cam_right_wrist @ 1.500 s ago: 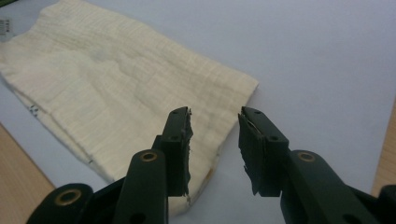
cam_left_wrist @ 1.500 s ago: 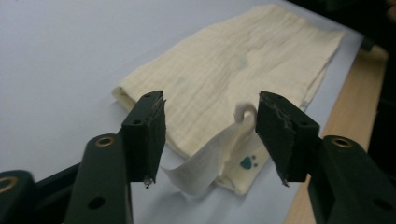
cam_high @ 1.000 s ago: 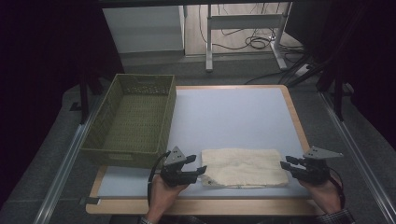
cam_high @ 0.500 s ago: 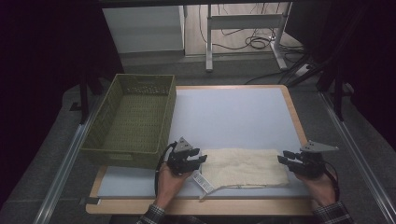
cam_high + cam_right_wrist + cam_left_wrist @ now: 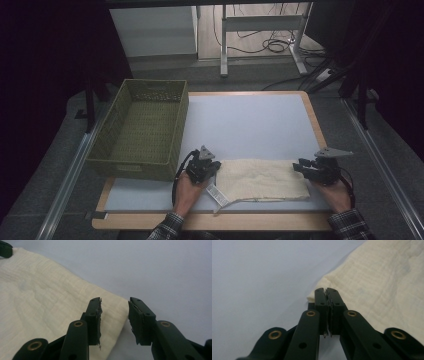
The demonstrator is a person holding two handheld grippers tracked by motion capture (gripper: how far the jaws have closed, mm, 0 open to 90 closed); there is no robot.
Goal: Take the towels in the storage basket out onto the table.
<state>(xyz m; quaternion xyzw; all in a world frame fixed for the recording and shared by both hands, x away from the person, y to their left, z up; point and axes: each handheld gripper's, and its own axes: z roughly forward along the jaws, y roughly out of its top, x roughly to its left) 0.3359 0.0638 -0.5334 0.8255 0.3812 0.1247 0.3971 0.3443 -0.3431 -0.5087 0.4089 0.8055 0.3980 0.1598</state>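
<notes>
A cream cloth (image 5: 260,177) lies flat near the front edge of the white table top (image 5: 250,120), a white label (image 5: 216,192) poking out at its front left corner. My left gripper (image 5: 212,167) sits at the cloth's far left corner. In the left gripper view its jaws (image 5: 326,293) have just been closing and now meet on that corner of the cloth (image 5: 374,285). My right gripper (image 5: 299,166) is at the cloth's right edge. Its jaws (image 5: 115,305) stand apart, one over the cloth (image 5: 45,290) and one over bare table.
A green woven basket (image 5: 142,130) stands on the left side of the table, just behind my left hand. The table's wooden rim (image 5: 315,125) frames the white top. Beyond the table are a desk frame and cables on the floor.
My left gripper moved right onto the cloth's left corner and its jaws closed there. My right gripper slid left up to the cloth's right edge, its jaws unchanged.
</notes>
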